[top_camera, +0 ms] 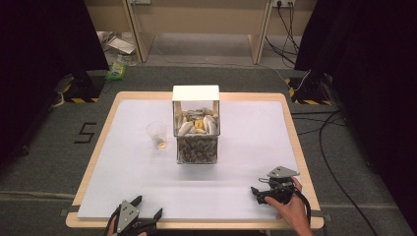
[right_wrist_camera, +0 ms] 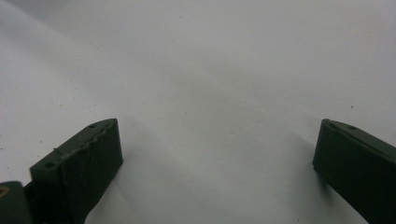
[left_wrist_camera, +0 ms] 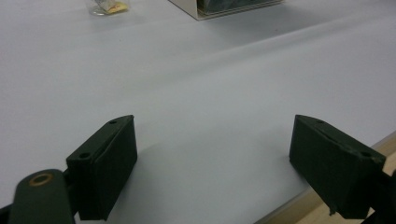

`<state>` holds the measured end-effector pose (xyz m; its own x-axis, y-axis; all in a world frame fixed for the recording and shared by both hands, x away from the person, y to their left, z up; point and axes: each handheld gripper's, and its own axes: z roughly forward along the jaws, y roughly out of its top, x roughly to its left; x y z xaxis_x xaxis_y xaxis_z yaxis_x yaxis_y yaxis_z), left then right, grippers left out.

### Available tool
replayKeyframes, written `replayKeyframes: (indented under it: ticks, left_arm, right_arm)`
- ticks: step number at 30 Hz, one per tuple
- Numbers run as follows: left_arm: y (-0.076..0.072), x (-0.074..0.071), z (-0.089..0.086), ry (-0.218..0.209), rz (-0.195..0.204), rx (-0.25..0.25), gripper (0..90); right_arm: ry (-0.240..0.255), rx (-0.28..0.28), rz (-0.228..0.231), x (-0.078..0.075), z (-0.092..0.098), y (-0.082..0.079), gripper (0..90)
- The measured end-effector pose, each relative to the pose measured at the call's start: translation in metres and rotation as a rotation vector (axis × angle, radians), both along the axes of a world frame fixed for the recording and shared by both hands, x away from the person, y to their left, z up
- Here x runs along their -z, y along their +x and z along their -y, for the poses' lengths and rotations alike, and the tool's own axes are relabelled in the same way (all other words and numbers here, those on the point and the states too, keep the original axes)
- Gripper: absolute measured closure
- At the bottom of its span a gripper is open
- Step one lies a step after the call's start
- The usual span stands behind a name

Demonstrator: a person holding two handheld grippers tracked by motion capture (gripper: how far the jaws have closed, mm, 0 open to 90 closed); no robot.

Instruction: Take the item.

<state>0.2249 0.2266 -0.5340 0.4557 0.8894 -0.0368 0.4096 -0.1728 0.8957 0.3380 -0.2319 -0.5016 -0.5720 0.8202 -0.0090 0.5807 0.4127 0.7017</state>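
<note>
A clear box point(top_camera: 196, 132) with a white top panel stands at the middle of the table, packed with several small pale and yellow packets. Just left of it is a clear plastic cup point(top_camera: 157, 133) with something yellow at its bottom. My left gripper point(top_camera: 148, 206) rests low at the table's front edge, left of centre, open and holding nothing. My right gripper point(top_camera: 255, 194) lies at the front right in a hand, also open. In the left gripper view the gripper point(left_wrist_camera: 212, 135) points over the sheet towards the cup point(left_wrist_camera: 105, 7) and the box point(left_wrist_camera: 224, 7). The right gripper point(right_wrist_camera: 215, 135) faces bare white sheet.
A white sheet point(top_camera: 246, 142) covers the wooden table point(top_camera: 98, 142), whose rim shows all round. Dark curtains hang on both sides. Cables point(top_camera: 334, 147) trail over the floor at the right, and a green bottle point(top_camera: 117, 69) lies on the floor beyond the table.
</note>
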Motion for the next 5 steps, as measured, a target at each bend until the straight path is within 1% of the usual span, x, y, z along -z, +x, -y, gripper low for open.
replayKeyframes:
  ticks: [5]
  left_arm:
    - [-0.0001, -0.0002, 0.0001, 0.001, -0.001, -0.001, 14.4]
  right_arm:
    - [0.0, 0.0, 0.001, 0.0, 0.0, 0.0, 1.9]
